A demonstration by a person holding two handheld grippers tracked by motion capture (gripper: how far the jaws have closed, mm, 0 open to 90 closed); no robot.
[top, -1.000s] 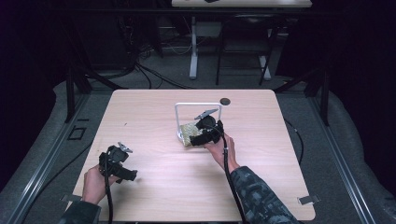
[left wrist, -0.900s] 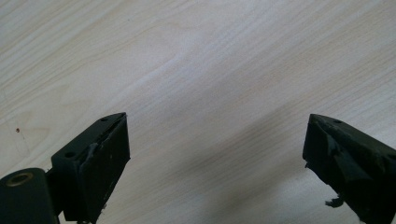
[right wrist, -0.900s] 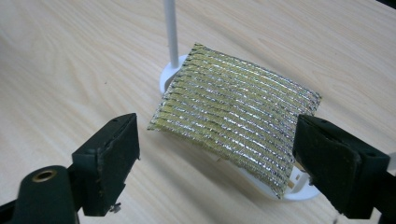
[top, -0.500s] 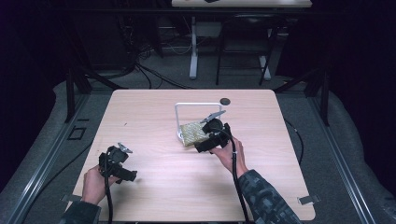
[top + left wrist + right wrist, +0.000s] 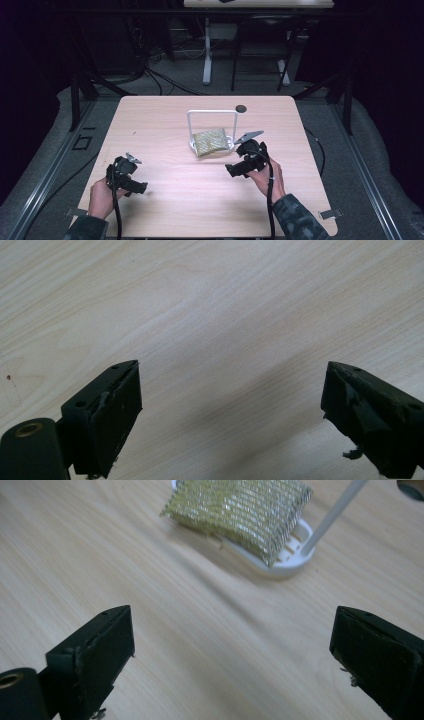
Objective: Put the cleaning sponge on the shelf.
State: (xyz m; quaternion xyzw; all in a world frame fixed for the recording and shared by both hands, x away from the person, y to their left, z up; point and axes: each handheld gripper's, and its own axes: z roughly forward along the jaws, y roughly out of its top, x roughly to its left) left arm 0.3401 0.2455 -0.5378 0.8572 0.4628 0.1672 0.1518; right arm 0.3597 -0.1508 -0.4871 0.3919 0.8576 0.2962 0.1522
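A gold-green mesh sponge (image 5: pixel 209 141) lies flat on the base of a white wire rack (image 5: pixel 211 114) at the table's middle; in the right gripper view the sponge (image 5: pixel 240 511) overhangs the white base (image 5: pixel 287 562). My right gripper (image 5: pixel 234 170) is open, a short way in front and to the right of the rack, with nothing between its jaws (image 5: pixel 232 655). My left gripper (image 5: pixel 137 187) rests open near the front left of the table, over bare wood (image 5: pixel 230 410).
A small dark round object (image 5: pixel 241 108) lies near the table's far edge behind the rack. The light wooden table (image 5: pixel 165 125) has bare space on both sides of the rack. Dark floor, cables and table legs lie beyond.
My right gripper has let go of the sponge and pulled back toward the front right. The sponge now lies on the rack base. The left gripper has not moved.
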